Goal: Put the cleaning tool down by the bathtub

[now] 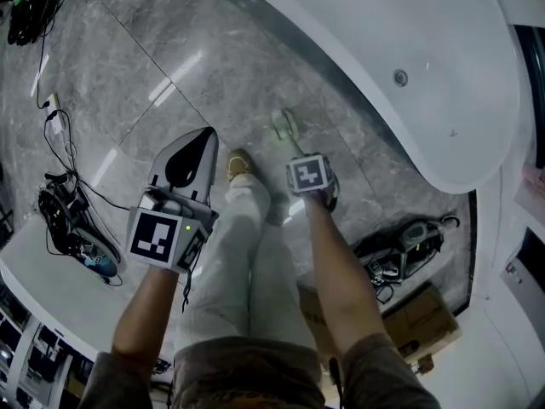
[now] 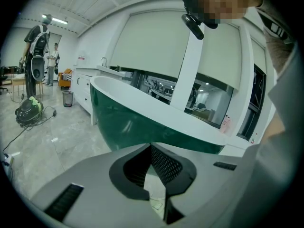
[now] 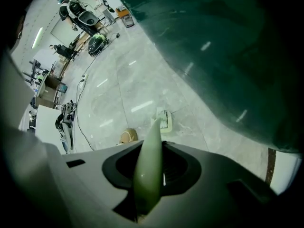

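Note:
My right gripper (image 1: 302, 158) points steeply down and is shut on the cleaning tool (image 1: 288, 130), a pale green brush. Its handle (image 3: 148, 167) runs up between the jaws. The brush head (image 3: 163, 119) hangs low over the grey marble floor beside the bathtub (image 1: 400, 58); I cannot tell whether it touches the tile. The tub is white inside and dark green on its outer wall (image 3: 228, 56). My left gripper (image 1: 208, 133) is held out at the left, its jaw tips together with nothing between them, facing the tub's side (image 2: 123, 122).
The person's shoe (image 1: 238, 167) stands on the floor just left of the brush. Cables (image 1: 60, 143) and gear lie at the left by a white table (image 1: 34, 279). A black bag (image 1: 404, 245) and a cardboard box (image 1: 426, 313) sit at the right. People (image 2: 38, 56) stand far off.

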Motion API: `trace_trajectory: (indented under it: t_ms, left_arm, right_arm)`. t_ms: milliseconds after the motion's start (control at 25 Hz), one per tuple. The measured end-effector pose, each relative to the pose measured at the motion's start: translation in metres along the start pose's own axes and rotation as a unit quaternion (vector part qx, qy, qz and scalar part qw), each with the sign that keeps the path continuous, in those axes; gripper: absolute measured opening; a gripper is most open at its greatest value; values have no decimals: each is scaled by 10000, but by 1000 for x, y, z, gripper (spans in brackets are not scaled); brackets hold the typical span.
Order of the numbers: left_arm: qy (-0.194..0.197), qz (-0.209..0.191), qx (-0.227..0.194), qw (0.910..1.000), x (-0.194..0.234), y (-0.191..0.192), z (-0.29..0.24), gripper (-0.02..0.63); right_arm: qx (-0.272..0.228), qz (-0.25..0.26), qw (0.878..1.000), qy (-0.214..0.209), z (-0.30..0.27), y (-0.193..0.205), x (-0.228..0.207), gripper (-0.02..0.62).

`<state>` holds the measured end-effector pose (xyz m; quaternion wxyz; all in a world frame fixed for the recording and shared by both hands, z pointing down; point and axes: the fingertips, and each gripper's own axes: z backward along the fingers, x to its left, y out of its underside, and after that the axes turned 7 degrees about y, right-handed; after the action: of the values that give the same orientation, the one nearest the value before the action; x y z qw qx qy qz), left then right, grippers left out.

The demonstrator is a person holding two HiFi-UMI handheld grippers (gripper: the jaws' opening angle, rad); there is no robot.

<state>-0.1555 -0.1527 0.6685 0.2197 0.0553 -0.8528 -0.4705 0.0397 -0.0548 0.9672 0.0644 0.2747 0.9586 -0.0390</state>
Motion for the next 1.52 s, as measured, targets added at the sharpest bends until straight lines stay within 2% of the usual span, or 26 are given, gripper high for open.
trace_trajectory:
  t_ms: [320,480,880,920,1000,1080,1160,1360,1520]
  left_arm:
    - [16,79,-4,10000,4,-2,0,1]
    - [66,86,-18,9999,1,-7,0,0]
    - [93,46,-59,9999,-19,-30,18,2]
    - [92,55,-56,9999,-23,-33,22,2]
    - [104,-1,-63,9999,-31,-37,30,2]
    - [106,-93,-44,9999,-41,-40,37,2]
    - [117,-14,49,9999,-55,-44,42,1]
    - [320,22,184,9993,-101,-67,60,1]
    - [437,-69,120,9990,-130,-100,79,2]
  right_arm:
    - [-52,50,9994,348,2,-2,-5,115]
    - [-407,-46,9987,312,12,-12,-2,201]
    - [-835,-48,9957,405,61,-24,0,210]
    - [-933,-68,9947,436,71,-26,-1,191]
    - [-1156,-112,9918,524,94,-30,-3,99]
    - [-1352,-72,9884,686,120,-31,-9,53]
    - [-1523,-84,9861,661,147,-31,-9,8]
    - [-1956,-231,9795,409,219,-27,-1,6]
    - [-2466,-391,9682,169,287,-38,11,6]
